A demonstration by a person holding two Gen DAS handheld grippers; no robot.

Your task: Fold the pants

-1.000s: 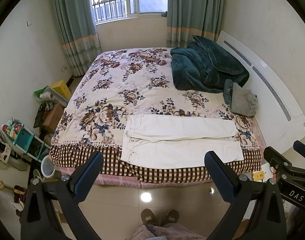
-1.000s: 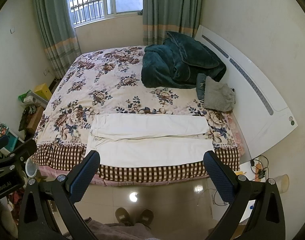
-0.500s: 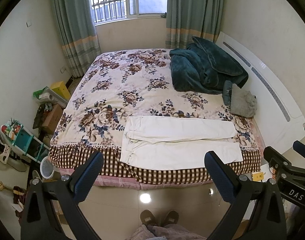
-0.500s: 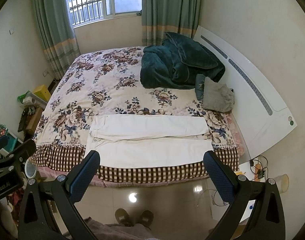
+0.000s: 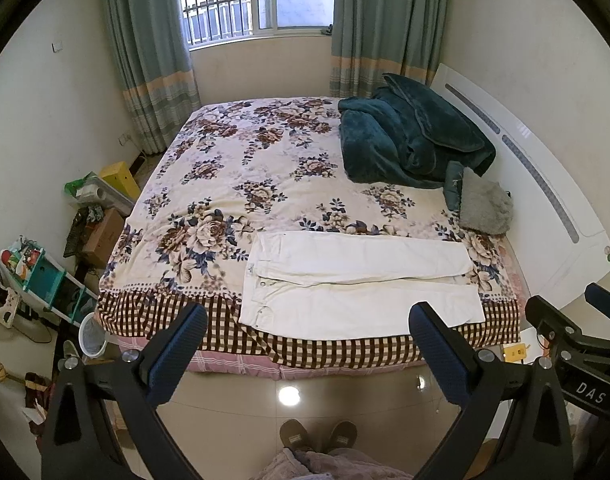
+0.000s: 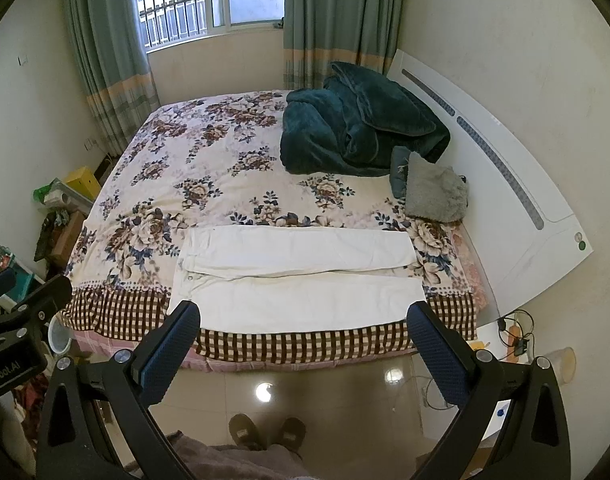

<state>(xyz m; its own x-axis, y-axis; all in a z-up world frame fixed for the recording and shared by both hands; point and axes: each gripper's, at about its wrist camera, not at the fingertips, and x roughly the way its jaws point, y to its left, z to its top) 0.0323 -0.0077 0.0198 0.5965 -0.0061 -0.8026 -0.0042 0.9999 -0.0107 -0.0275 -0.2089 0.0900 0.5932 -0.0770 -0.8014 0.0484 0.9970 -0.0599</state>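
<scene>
Left claw (image 5: 307, 340) & right claw (image 6: 303, 338) both spread wide, holding nothing, over the floor short of the bed (image 5: 233, 168); white pants (image 5: 357, 280) lie flat at 12 o'clock on bed's near edge, waist at 9

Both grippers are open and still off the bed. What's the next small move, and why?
Probably bring both grippers forward and down to the near edge of the white pants. They lie flat, legs side by side, on the bed, untouched. The left gripper and right gripper are open, holding nothing, short of the bed.
</scene>
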